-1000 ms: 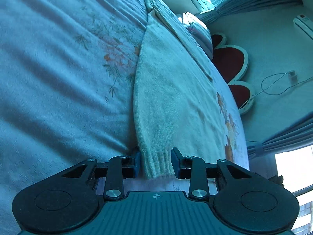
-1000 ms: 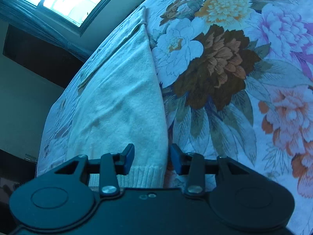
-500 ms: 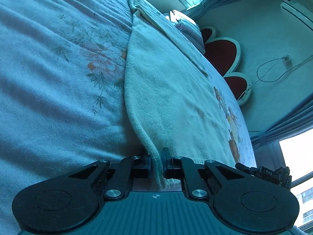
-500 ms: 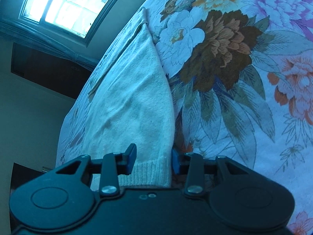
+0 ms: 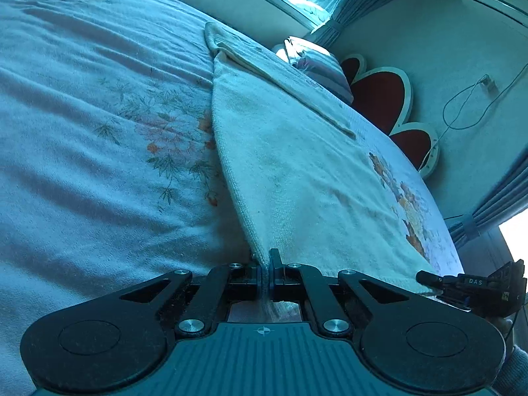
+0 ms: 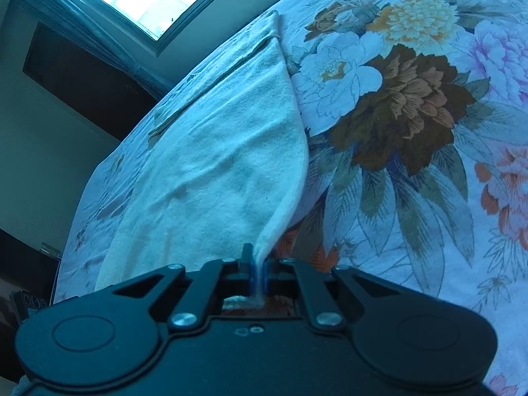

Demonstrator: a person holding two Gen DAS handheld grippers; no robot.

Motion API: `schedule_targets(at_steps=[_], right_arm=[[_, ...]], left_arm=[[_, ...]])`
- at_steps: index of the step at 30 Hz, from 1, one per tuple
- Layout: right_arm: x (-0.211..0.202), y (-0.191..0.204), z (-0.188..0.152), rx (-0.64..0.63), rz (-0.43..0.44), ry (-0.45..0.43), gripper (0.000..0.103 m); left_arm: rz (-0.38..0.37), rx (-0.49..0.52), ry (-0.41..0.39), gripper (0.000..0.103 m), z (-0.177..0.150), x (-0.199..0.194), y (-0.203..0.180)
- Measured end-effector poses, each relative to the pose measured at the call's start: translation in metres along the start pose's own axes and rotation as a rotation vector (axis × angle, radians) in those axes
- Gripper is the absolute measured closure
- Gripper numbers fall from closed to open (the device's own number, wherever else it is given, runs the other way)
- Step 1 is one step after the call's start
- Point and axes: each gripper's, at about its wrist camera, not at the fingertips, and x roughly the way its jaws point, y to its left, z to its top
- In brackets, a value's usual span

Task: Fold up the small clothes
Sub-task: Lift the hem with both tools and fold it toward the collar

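Observation:
A cream knitted sweater (image 5: 297, 171) lies flat on a flowered bedspread (image 5: 99, 132), running away from both cameras with a sleeve folded across its far part. My left gripper (image 5: 266, 269) is shut on the sweater's near left hem corner, which is lifted a little off the bed. In the right wrist view the same sweater (image 6: 214, 165) fills the middle, and my right gripper (image 6: 258, 269) is shut on its near right hem corner, the edge rising in a fold into the blue pads. The right gripper's body (image 5: 475, 283) shows at the left view's right edge.
The bedspread (image 6: 412, 115) carries large printed flowers to the right of the sweater. A pillow (image 5: 316, 62) and a red petal-shaped headboard (image 5: 379, 95) stand at the bed's far end. Curtains, windows and a wall cable lie beyond. A dark doorway (image 6: 82, 76) is at left.
Both grippers have gone from open around the hem to shut on it. The left one closed first and lifted its corner; the right one closed in the last half second.

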Motion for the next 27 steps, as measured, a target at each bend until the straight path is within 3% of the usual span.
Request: schedule_targets(at_steps=[5, 8, 9, 12, 14, 21, 27], right_arm=[[-0.019, 0.006, 0.010, -0.055, 0.007, -0.030, 0.097], [-0.019, 0.003, 0.007, -0.066, 0.007, -0.016, 0.097], [-0.016, -0.001, 0.004, -0.058, -0.004, -0.003, 0.097], [0.002, -0.024, -0.009, 0.027, -0.028, 0.030, 0.099], [-0.002, -0.037, -0.014, 0.127, 0.028, -0.006, 0.099], [-0.003, -0.029, -0.014, 0.103, 0.004, -0.010, 0.098], [-0.011, -0.014, -0.011, 0.051, -0.004, -0.034, 0.097]], left_arm=[[-0.005, 0.010, -0.026, 0.100, 0.006, -0.016, 0.002], [0.020, -0.006, 0.003, 0.100, -0.004, -0.014, 0.013], [0.039, -0.032, 0.025, 0.100, -0.014, -0.007, 0.020], [-0.023, -0.145, -0.011, 0.100, -0.027, -0.008, 0.038], [-0.014, -0.130, -0.012, 0.100, -0.026, -0.007, 0.036], [-0.032, -0.135, -0.007, 0.100, -0.024, -0.005, 0.035], [-0.077, -0.131, -0.103, 0.100, -0.017, -0.020, 0.029]])
